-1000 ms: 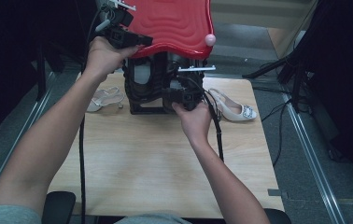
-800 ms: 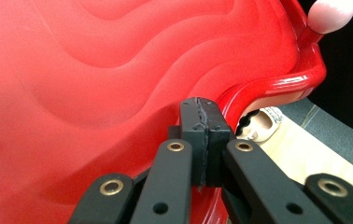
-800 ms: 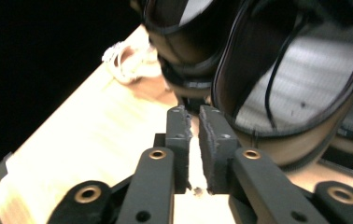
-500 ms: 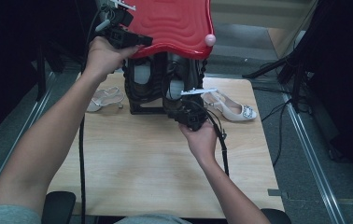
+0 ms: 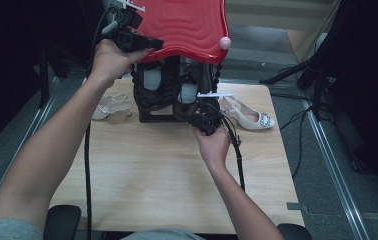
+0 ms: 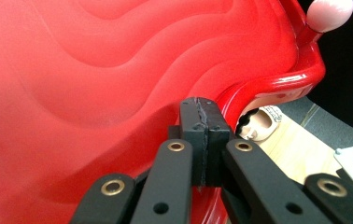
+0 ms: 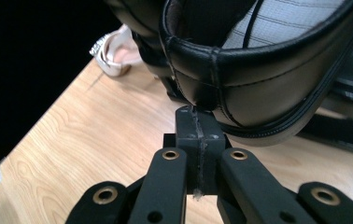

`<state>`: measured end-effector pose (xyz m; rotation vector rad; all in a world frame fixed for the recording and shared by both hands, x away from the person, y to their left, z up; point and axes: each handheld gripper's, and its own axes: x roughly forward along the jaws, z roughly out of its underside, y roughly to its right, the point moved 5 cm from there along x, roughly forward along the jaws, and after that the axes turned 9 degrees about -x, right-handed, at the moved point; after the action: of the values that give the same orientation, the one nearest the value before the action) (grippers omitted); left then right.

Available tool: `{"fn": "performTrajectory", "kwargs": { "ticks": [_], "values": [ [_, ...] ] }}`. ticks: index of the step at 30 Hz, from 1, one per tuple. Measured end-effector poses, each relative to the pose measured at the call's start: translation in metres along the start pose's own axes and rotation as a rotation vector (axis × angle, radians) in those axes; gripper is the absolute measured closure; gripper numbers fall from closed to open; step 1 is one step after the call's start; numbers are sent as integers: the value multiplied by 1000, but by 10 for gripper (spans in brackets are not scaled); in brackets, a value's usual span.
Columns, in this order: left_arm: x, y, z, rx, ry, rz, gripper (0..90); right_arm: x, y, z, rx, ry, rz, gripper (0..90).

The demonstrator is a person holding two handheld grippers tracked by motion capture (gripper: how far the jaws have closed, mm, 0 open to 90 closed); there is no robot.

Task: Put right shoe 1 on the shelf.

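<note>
Right gripper view: shut right gripper (image 7: 198, 122) under black shoe (image 7: 258, 70)

A: Where is the worktop (image 5: 142, 185) free?

B: The whole near half is bare wood, apart from two forearms and a black cable (image 5: 239, 165) trailing across it.

A: What blocks the far side?

B: A black shoe rack (image 5: 164, 102) stands mid-back under a red lid (image 5: 187, 25). A pale sandal (image 5: 108, 105) lies just left of it, a pale heeled shoe (image 5: 249, 116) just right.

A: And under the rack's black shoe (image 7: 258, 70)?

B: A narrow gap above the wood.
</note>
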<state>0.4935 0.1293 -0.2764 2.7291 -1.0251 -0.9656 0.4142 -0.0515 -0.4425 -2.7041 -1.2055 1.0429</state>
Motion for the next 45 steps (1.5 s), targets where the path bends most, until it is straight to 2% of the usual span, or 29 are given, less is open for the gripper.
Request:
{"fn": "performTrajectory", "kwargs": {
  "ticks": [3,8,15,18,21,23,26,30,32,34,38,41,42,43,45],
  "values": [
    [0,0,0,4,-2,-3,900,5,1,-6,1,6,2,900],
    [-2,-1,1,13,-4,-11,900,10,7,-19,3,9,31,900],
    [-2,-1,1,14,-3,-8,900,7,26,-34,11,9,97,900],
    [-1,-1,0,18,-1,-10,900,5,36,-36,18,8,102,900],
    [-2,-2,1,19,-4,-8,900,4,41,-38,8,8,141,900],
    [-2,-1,0,16,-2,-6,900,4,44,-37,26,14,122,900],
    [-2,-1,0,-2,7,7,900,4,44,-37,8,13,132,900],
    [-3,-2,-1,-32,13,41,900,6,45,-39,5,4,150,900],
    [-3,-2,-1,-22,10,25,900,7,48,-38,6,-4,168,900],
    [-2,0,1,28,-4,-21,900,10,51,-33,8,-27,206,900],
    [-2,-2,0,15,-4,-15,900,7,53,-23,49,21,151,900],
    [-4,0,-2,-6,-2,-5,890,2,50,-17,39,13,142,900],
    [-7,1,-3,-27,5,24,847,0,48,-15,30,12,137,900],
    [-9,2,-5,-44,3,36,789,-2,47,-13,27,15,129,900],
    [-14,6,-6,-27,-3,10,775,-7,42,-11,25,23,108,900]
  ]
}}
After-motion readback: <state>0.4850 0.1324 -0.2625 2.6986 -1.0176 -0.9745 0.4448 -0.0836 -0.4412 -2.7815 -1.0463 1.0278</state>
